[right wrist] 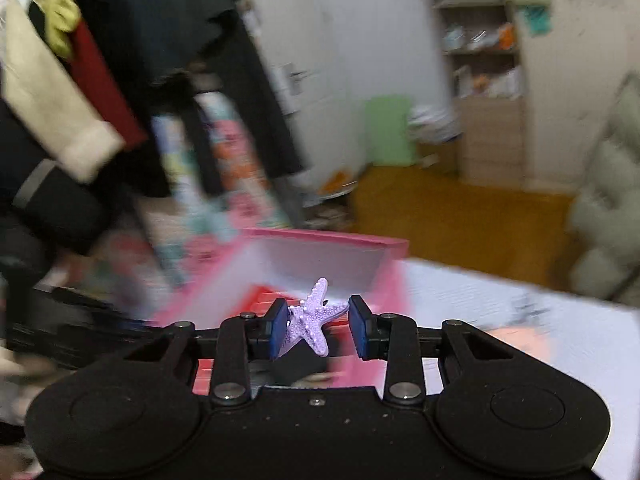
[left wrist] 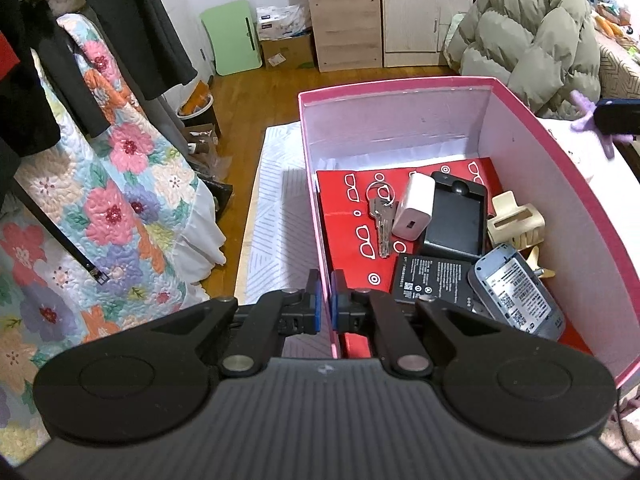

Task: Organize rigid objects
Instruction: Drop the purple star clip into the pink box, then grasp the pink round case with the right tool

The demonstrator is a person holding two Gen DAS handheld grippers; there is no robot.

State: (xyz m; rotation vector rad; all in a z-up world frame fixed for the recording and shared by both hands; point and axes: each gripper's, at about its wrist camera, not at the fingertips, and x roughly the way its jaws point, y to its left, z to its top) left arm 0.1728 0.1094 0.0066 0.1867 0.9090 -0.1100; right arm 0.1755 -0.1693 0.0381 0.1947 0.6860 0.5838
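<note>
Here, left gripper (left wrist: 325, 294) jaws pinching pink box (left wrist: 560, 152) wall, purple starfish (right wrist: 310, 316) above rim.

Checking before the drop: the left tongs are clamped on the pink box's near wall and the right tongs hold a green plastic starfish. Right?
Not quite. The plastic starfish in the right tongs is purple, not green, as the right wrist view shows. The rest holds: the left tongs are clamped on the near wall of the pink cardboard box.

Each hand-held gripper (left wrist: 325, 296) is matte black with blue pads (right wrist: 278, 326) (silver pivot screws).
</note>
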